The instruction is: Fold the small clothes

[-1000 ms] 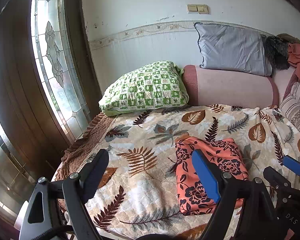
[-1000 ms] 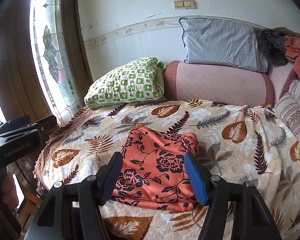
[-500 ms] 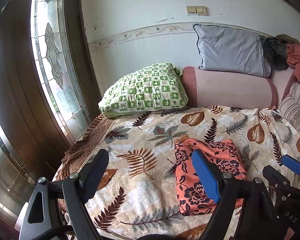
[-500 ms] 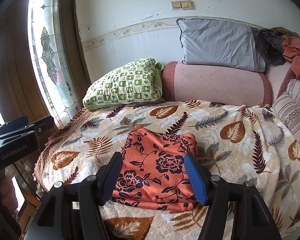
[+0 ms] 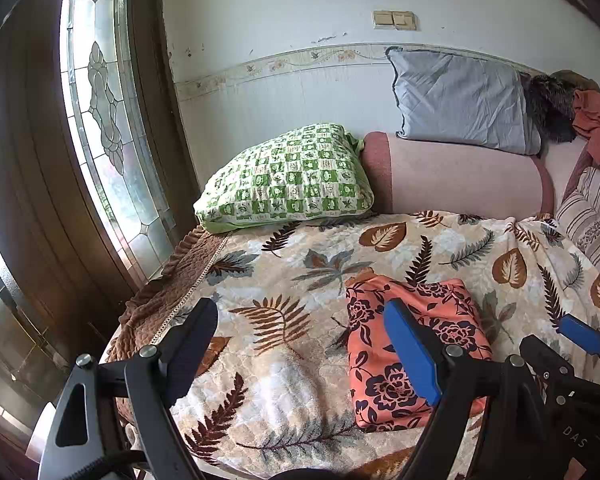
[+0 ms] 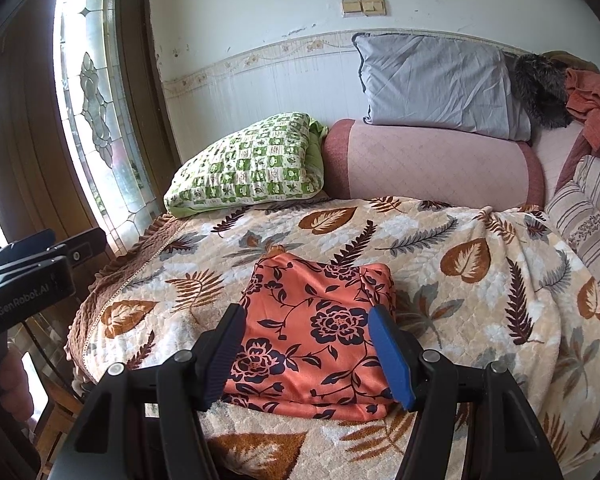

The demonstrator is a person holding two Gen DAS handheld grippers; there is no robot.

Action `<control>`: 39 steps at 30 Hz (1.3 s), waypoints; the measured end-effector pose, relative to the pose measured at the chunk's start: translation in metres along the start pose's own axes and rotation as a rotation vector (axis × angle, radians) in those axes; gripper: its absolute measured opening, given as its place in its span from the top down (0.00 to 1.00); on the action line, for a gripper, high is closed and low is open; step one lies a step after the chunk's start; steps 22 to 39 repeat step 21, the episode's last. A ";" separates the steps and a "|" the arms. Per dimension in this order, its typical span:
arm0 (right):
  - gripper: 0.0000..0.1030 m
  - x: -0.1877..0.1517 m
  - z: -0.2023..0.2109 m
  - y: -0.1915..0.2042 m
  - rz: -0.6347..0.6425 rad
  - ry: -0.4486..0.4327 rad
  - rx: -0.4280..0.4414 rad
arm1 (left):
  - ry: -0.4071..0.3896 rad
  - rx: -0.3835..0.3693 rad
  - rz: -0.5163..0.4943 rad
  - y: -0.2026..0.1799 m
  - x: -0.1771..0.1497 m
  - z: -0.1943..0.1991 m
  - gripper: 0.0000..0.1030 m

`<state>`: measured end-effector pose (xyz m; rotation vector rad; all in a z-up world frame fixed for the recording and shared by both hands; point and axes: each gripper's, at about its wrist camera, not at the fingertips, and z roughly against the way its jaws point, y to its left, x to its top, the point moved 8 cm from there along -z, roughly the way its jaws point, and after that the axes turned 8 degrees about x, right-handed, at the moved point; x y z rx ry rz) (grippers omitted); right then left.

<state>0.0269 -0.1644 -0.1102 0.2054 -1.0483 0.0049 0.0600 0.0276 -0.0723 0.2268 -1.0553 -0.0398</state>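
A folded orange garment with dark flowers (image 5: 452, 320) (image 6: 320, 292) lies flat on the leaf-patterned blanket (image 5: 300, 264) (image 6: 460, 280), near the bed's front edge. My left gripper (image 5: 300, 314) hovers over the blanket to the left of the garment, open and with nothing between its fingers. My right gripper (image 6: 306, 316) hangs just above the garment's near half, open, its pads apart from the cloth. In the left wrist view the right gripper's blue pad (image 5: 580, 334) shows at the far right. In the right wrist view the left gripper's body (image 6: 40, 276) sits at the left edge.
A green checkered pillow (image 5: 288, 180), a pink bolster (image 5: 460, 176) and a grey pillow (image 5: 460, 100) line the wall. A striped cushion (image 5: 592, 216) and a heap of clothes (image 5: 592, 116) sit at the right. A leaded-glass window (image 5: 100, 120) stands at the left, beside the bed's ruffled brown edge (image 5: 172, 284).
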 end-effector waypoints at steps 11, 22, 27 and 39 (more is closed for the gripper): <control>0.35 -0.006 -0.014 -0.002 -0.011 0.029 0.009 | 0.023 -0.025 0.005 -0.004 -0.002 -0.011 0.17; 0.35 -0.007 -0.034 -0.022 -0.053 0.052 0.006 | 0.060 -0.109 0.027 -0.011 -0.003 -0.035 0.17; 0.35 -0.007 -0.034 -0.022 -0.053 0.052 0.006 | 0.060 -0.109 0.027 -0.011 -0.003 -0.035 0.17; 0.35 -0.007 -0.034 -0.022 -0.053 0.052 0.006 | 0.060 -0.109 0.027 -0.011 -0.003 -0.035 0.17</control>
